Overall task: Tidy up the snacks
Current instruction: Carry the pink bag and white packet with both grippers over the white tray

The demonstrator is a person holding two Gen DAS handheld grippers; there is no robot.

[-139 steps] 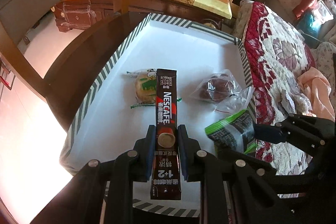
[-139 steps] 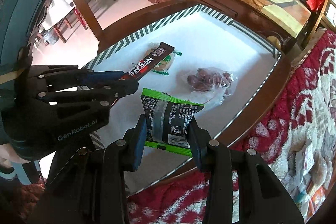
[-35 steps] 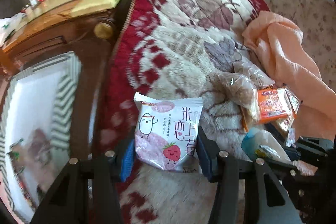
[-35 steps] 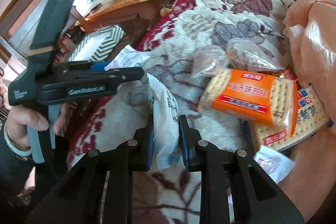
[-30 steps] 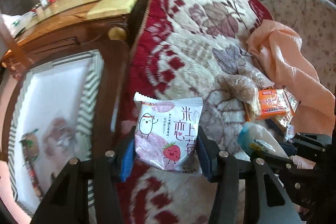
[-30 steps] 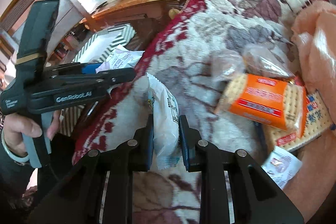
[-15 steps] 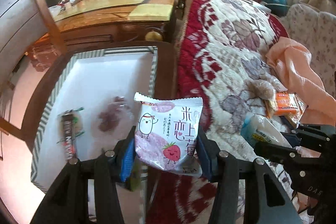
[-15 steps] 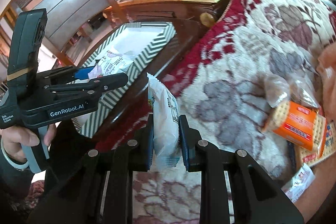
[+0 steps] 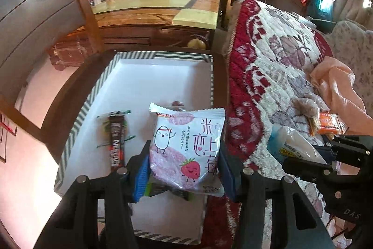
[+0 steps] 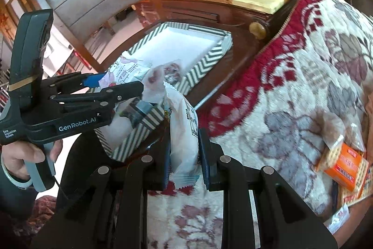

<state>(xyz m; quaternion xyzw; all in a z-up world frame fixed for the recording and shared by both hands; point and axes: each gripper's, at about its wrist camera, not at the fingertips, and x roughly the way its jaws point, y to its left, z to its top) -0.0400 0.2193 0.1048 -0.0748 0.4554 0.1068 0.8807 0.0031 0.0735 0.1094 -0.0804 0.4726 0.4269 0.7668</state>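
The left gripper (image 9: 184, 162) is clamped across the width of a flat white-and-pink plastic snack packet printed with a cartoon rice figure and a strawberry (image 9: 187, 148), its blue-padded jaws pressing on the packet's two side edges. The right gripper (image 10: 183, 153) is squeezed almost fully together on a slim white plastic snack pouch with small print (image 10: 184, 134), held edge-on so that it stands up between the pads. Directly beyond and below the left gripper lies the shallow white cardboard tray with a green-and-white striped rim (image 9: 102, 78), resting on a dark wooden table (image 9: 70, 90); inside it, to the left of the held packet, lie a long dark brown instant-coffee stick (image 9: 116, 141) and a green-trimmed wrapped cake under it, and just beneath the jaws a dark green packet (image 9: 160, 190) shows. In the right wrist view the tray sits ahead and to the left of the right gripper, which hangs over the red-and-cream floral quilt (image 10: 291, 85) near the table edge, while an orange box of crackers (image 10: 347, 167) waits off to its right. The step in hand appears to be carrying both snacks to the tray. The next move likely calls for lowering the left packet onto a bare patch of white floor and parting the jaws, then bringing the right pouch across the rim without colliding with the left tool.
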